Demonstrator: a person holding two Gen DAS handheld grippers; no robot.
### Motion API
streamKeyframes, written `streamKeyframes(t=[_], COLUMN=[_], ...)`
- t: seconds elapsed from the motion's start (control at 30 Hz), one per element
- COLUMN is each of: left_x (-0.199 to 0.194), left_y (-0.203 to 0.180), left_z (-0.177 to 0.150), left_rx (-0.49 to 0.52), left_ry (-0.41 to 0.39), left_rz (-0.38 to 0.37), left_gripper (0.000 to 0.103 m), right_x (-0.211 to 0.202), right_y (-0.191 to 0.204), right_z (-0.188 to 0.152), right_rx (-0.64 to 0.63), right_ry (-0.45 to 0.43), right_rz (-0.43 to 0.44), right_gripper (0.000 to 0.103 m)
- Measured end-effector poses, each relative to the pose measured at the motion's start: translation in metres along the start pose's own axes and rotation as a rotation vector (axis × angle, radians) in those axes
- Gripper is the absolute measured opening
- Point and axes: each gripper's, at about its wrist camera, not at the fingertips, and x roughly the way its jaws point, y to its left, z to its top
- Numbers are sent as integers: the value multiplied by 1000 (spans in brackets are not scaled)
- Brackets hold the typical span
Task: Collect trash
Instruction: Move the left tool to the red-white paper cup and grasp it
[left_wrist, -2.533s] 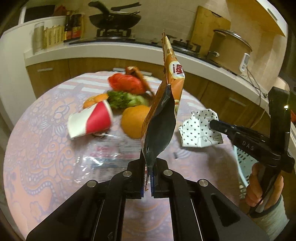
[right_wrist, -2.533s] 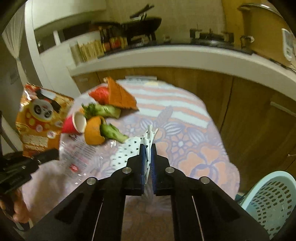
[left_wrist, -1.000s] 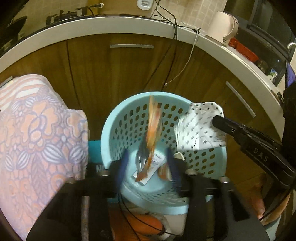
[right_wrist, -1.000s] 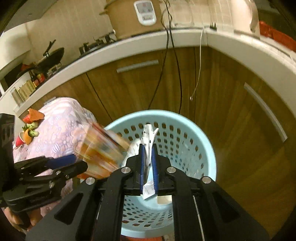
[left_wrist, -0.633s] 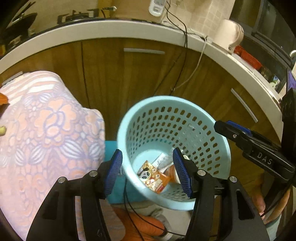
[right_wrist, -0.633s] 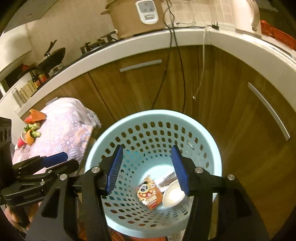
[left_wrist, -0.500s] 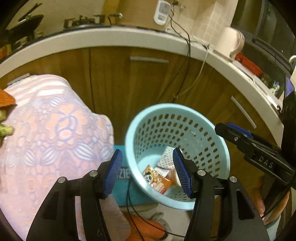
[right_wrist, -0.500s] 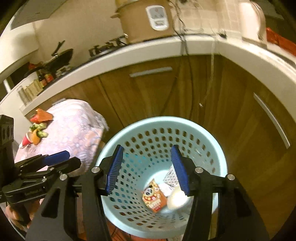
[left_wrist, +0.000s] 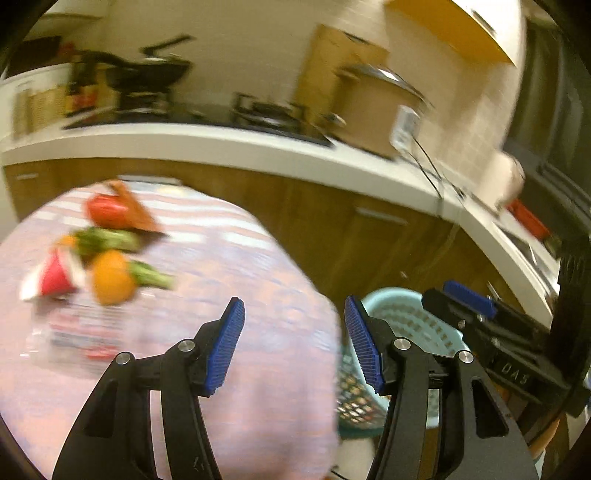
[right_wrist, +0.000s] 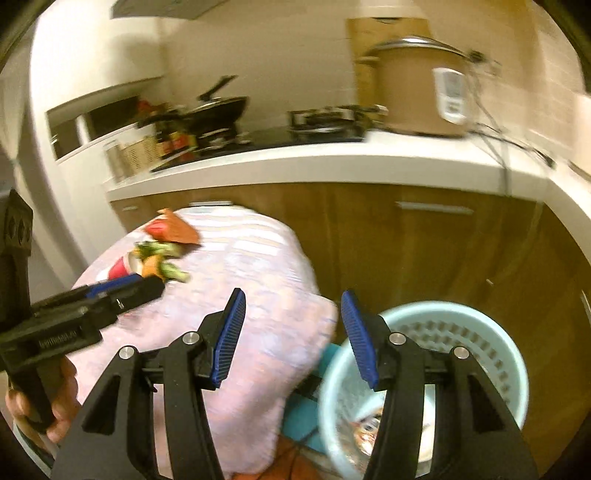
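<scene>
We are holding both sets of fingers spread apart with nothing between them: the left gripper (left_wrist: 293, 347) and the right gripper (right_wrist: 291, 336) are both empty. The remaining trash is lying in a cluster toward the far left edge of the worktop (left_wrist: 229, 266), ahead and to the left of both grippers: a red paper cup (left_wrist: 55, 278) on its side, an orange peel (left_wrist: 110, 277) touching it, and a clear plastic wrapper (left_wrist: 74, 332) spread flat just nearer to us. The cup's long axis is running roughly left to right across our view. In the right wrist view the left gripper is sitting closer to that cluster, so we judge it the nearer one for the cup. The light blue basket (right_wrist: 436, 314) is standing on the floor just past the worktop's right edge, below the right gripper.

Motion blur is smearing the whole pile. The greens (left_wrist: 107, 238) and red scrap (left_wrist: 107, 210) behind the cup are hard to tell apart, the wrapper's edges are fading into the cloth, and the basket's contents are mostly hidden behind the fingers.
</scene>
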Motion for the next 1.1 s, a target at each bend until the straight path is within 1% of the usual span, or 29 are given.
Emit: streamKeyframes(t=[0.13,0.27,0.4,0.5,0.57,0.67,0.77,0.93,1.03,1.1], left_x=[-27,-57,-74,-80,-77,-70,-51,-17,-1,7], left_y=[46,101,147,183,209,234,251,256,259,258], left_z=[9,13,11,11,11,10,13,13,13,13], left_rx=[-69,-138,-207,-258,-291,-322,-349,-345,-357,-351], left_ry=[-52,-97,-117,-118,-89,-63,-26,42,69,85], left_rz=[66,146,210,239,237,215,168,133,109,108], left_gripper=[55,55,55,55,55,55,55,55,53,53], right_x=[16,39,64,88,102,128,150,180,182,183], right_y=[44,85,124,152,168,193,200,198,199,198], right_z=[13,23,29,31,32,30,27,21,18,18], right_rx=[-57,-92,-127,-160,-185,-232,-238,-218,-221,-219], right_ry=[-9,5,23,43,55,65,79,132,138,137], right_rz=[46,94,149,184,198,199,203,187,190,192], right_gripper=[50,50,50,50,50,50,50,50,50,50])
